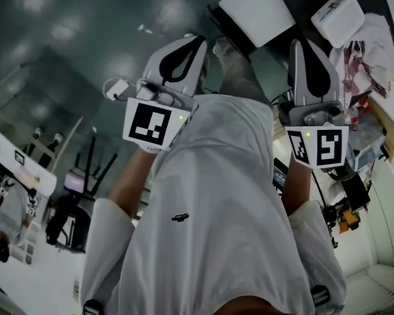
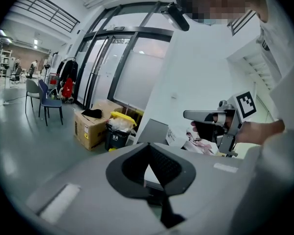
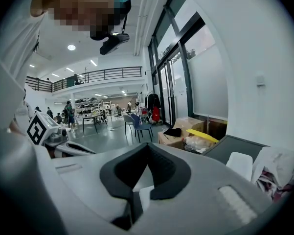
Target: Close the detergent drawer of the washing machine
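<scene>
Detergent drawer unseen; left gripper (image 1: 198, 39) and right gripper (image 1: 299, 43) closed, empty.

Hall floor along the glazed wall.
Cardboard box (image 2: 88, 129) on the floor, dark cloth (image 2: 93, 113) on top; black bin (image 2: 116, 138) with a yellow top just beside it. Blue chair (image 2: 50, 102) stands apart, near the glass doors (image 2: 101, 67); red garment (image 2: 67, 88) hangs behind. Railed mezzanine (image 3: 105, 74) overhead.
</scene>
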Demonstrator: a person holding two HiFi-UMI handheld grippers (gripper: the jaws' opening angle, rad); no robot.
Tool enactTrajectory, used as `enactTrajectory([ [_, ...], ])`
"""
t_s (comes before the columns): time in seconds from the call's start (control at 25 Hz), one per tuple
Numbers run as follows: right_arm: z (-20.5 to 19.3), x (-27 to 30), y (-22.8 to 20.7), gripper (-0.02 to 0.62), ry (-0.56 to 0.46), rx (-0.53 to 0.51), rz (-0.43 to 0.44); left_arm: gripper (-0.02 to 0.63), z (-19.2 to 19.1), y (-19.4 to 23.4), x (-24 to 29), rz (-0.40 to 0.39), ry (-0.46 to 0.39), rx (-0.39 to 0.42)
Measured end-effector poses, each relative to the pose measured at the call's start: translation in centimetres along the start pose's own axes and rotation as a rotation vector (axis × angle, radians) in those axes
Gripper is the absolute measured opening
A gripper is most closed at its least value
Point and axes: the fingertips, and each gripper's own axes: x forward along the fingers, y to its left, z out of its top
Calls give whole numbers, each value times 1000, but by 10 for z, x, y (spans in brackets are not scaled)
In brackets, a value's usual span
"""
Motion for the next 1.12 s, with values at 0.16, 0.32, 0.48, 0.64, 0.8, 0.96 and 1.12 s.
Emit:
enactTrajectory([
  [0.16,-9,5,-1,-8,9,12,8,15,-18,-1,10,-12,28,20],
  [0.32,-20,11,0,-8,22,25,20,15,-40,1,18,-28,60,60],
  [0.48,-33,15,3,-8,41,34,27,15,-65,5,27,-53,113,97],
  [0.64,-47,18,4,-8,60,42,29,15,-85,8,37,-74,151,118],
  [0.8,-58,21,7,-8,81,55,29,15,-115,12,45,-75,190,122],
  [0.96,-70,23,7,-8,102,68,29,15,-133,14,56,-83,196,134],
  [1.12,-82,25,6,-8,124,91,23,15,-149,15,66,-100,208,146],
])
